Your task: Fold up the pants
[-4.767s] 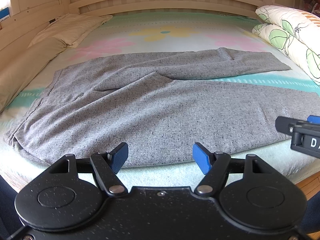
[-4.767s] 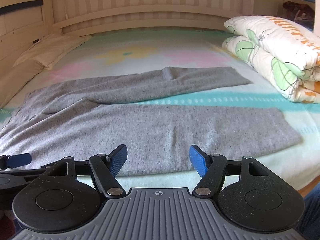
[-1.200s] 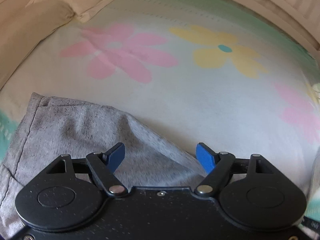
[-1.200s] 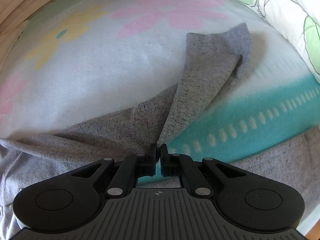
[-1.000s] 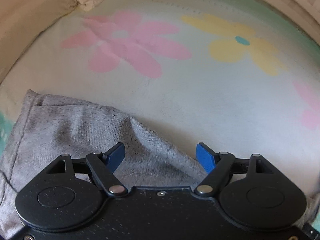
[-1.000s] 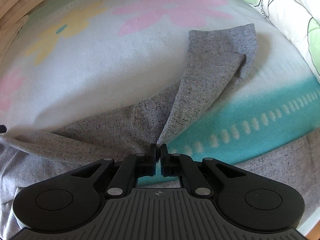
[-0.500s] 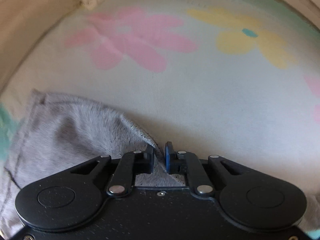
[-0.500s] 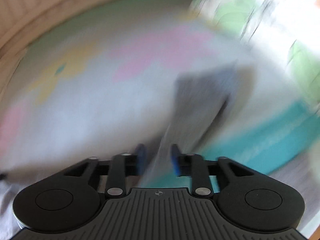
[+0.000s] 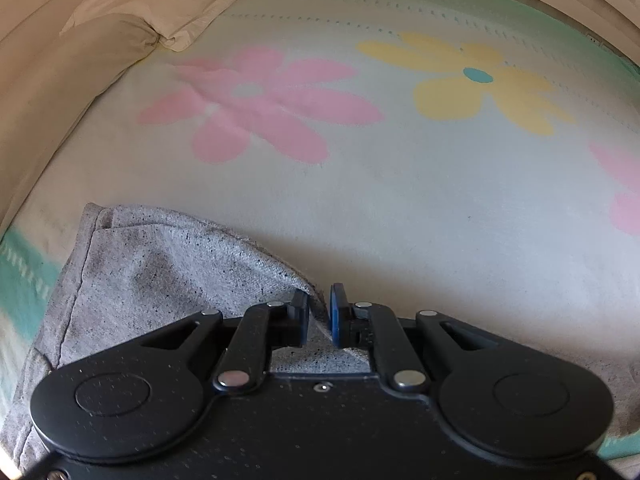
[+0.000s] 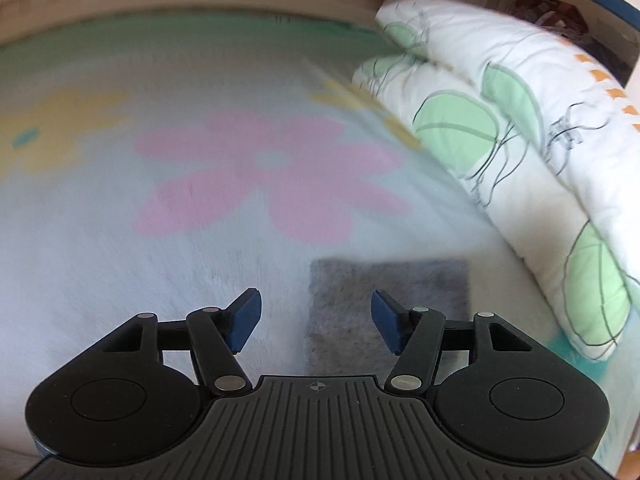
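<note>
The left tool (image 9: 319, 307) was clenched on the grey pants (image 9: 160, 280), its blue pads (image 9: 337, 314) pinching a raised fold at the far edge of the fabric. From that pinch the cloth sloped down to the left, where the corner with a stitched seam lay flat on the bed (image 9: 400, 208). More of the grey fabric ran under the tool's body toward the near edge of the view.

The bed wore a pale sheet printed with flowers — a pink flower (image 9: 256, 104) on the far left and a yellow flower (image 9: 476, 80) with a teal centre on the far right. A cream pillow (image 9: 152, 4) lay along the far left corner, against the bed's edge.

The right tool (image 10: 316, 326) was released, its jaws opening wide and nothing pressed between the blue pads (image 10: 244, 320). The view from it was blurred. A squared end of one leg of the pants lay flat on the sheet just beyond and below the tool — partly between the spread fingers, nearer the right one, and touching neither. A folded quilt (image 10: 520, 140), white with green leaves, was stacked along the right side of the bed, near that leg end but apart from it.
</note>
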Motion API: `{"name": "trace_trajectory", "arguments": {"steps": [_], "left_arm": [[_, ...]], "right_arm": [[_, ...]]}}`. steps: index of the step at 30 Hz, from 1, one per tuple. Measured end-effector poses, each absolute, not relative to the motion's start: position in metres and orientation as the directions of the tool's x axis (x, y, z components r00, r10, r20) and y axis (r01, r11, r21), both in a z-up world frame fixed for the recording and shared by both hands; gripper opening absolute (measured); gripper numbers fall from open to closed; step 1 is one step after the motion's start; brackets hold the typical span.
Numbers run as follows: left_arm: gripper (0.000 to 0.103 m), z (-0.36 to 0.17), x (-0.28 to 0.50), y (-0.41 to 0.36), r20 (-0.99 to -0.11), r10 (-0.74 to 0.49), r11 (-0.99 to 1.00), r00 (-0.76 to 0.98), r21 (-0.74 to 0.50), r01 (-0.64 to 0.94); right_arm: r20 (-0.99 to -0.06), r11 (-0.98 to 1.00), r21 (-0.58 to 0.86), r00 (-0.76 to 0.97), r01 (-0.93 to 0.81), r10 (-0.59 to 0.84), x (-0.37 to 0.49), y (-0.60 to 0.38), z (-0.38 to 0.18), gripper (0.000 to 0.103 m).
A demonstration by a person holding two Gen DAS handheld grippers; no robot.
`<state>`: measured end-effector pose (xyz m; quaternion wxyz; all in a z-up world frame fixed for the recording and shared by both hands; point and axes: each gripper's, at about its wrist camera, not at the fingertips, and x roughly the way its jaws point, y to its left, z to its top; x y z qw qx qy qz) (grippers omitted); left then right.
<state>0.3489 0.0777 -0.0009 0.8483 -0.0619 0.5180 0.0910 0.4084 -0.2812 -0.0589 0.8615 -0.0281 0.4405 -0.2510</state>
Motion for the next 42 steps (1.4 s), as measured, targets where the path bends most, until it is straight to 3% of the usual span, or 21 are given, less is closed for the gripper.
{"name": "trace_trajectory", "arguments": {"steps": [3,5,7,8,12,24,34,42], "left_arm": [[0.014,0.000,0.349,0.078,-0.888,0.089,0.977,0.451,-0.010,-0.213],[0.014,0.000,0.346,0.077,-0.885,0.092,0.978,0.457,-0.004,-0.206],[0.014,-0.001,0.345,0.075,-0.883,0.094,0.980,0.459,0.001,-0.199],[0.014,-0.001,0.345,0.074,-0.882,0.095,0.981,0.461,0.003,-0.196],[0.010,0.003,0.342,0.071,-0.872,0.091,0.984,0.481,0.004,-0.180],[0.008,0.065,0.288,0.081,-0.802,0.021,0.986,0.597,-0.081,-0.144],[0.009,0.082,0.171,0.084,-0.738,-0.034,0.997,0.674,-0.068,-0.024],[0.008,0.045,0.117,0.082,-0.794,-0.045,0.998,0.606,-0.060,-0.004]], "right_arm": [[-0.768,0.856,-0.292,0.430,0.426,-0.475,0.411,-0.289,-0.075,0.058],[-0.793,0.868,-0.260,0.419,0.423,-0.442,0.410,-0.299,-0.081,0.052],[-0.831,0.900,-0.154,0.438,0.408,-0.341,0.405,-0.309,-0.076,0.015],[-0.844,0.897,-0.139,0.424,0.420,-0.329,0.404,-0.313,-0.071,0.003],[-0.815,0.888,-0.130,0.463,0.440,-0.349,0.381,-0.327,-0.037,0.002],[-0.793,0.816,0.118,0.548,0.566,-0.266,0.238,-0.421,0.044,0.002],[-0.838,0.779,0.164,0.502,0.606,-0.214,0.155,-0.437,0.020,0.002],[-0.863,0.748,0.174,0.465,0.641,-0.197,0.131,-0.434,0.001,0.002]]}}
